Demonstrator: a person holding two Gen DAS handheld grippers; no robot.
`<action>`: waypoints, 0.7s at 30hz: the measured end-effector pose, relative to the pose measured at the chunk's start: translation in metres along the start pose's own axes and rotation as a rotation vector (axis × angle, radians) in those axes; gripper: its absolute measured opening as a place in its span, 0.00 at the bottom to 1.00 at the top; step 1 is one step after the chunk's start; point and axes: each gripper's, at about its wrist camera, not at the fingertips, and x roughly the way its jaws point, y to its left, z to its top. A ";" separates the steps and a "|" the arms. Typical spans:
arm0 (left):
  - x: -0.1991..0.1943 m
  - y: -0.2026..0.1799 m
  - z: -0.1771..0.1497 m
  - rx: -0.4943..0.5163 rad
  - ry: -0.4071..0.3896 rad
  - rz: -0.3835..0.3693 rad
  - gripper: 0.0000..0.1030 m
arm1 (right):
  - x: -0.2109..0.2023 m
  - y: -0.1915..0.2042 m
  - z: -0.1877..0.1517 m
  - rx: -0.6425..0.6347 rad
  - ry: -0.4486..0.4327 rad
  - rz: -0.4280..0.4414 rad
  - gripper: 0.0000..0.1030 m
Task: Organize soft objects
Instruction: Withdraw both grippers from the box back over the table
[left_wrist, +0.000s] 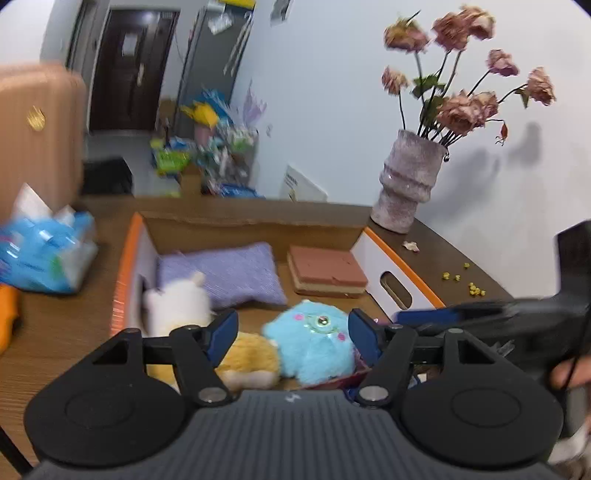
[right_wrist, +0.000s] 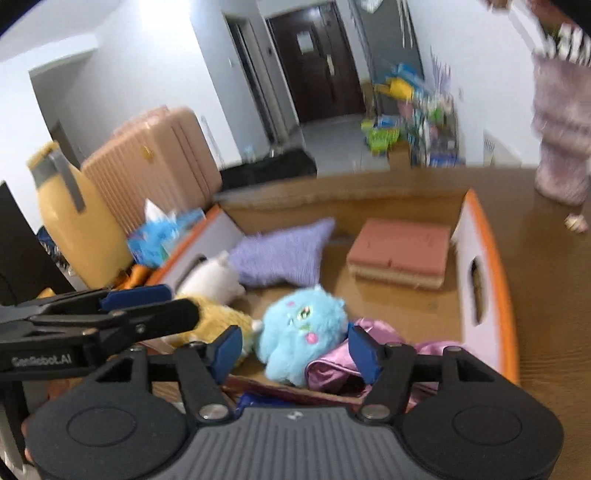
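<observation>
An open cardboard box (left_wrist: 400, 266) with an orange rim stands on the wooden table. It holds a purple pillow (left_wrist: 225, 275), a pink sponge block (left_wrist: 325, 269), a white plush (left_wrist: 177, 302), a yellow plush (left_wrist: 251, 358), a fluffy blue plush (left_wrist: 314, 347) and a pink satin cloth (right_wrist: 332, 365). My left gripper (left_wrist: 292, 334) hovers open over the box's near end, the blue plush lying below between its fingers, untouched. My right gripper (right_wrist: 295, 350) is open too, with the blue plush (right_wrist: 299, 332) seen between its pads. Each gripper shows at the edge of the other's view.
A ribbed vase (left_wrist: 410, 177) of dried pink flowers stands at the table's back right corner. A blue tissue pack (left_wrist: 40, 254) lies left of the box. A pink suitcase (right_wrist: 155, 162) and a yellow container (right_wrist: 74, 221) stand beyond the table's left side.
</observation>
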 end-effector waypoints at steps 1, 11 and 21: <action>-0.013 -0.002 0.000 0.007 -0.013 0.020 0.72 | -0.014 0.001 0.000 0.001 -0.024 -0.006 0.62; -0.137 -0.042 -0.043 0.102 -0.164 0.121 0.83 | -0.152 0.038 -0.052 -0.032 -0.258 -0.035 0.71; -0.239 -0.088 -0.162 0.103 -0.241 0.154 0.94 | -0.244 0.093 -0.198 -0.129 -0.411 -0.089 0.77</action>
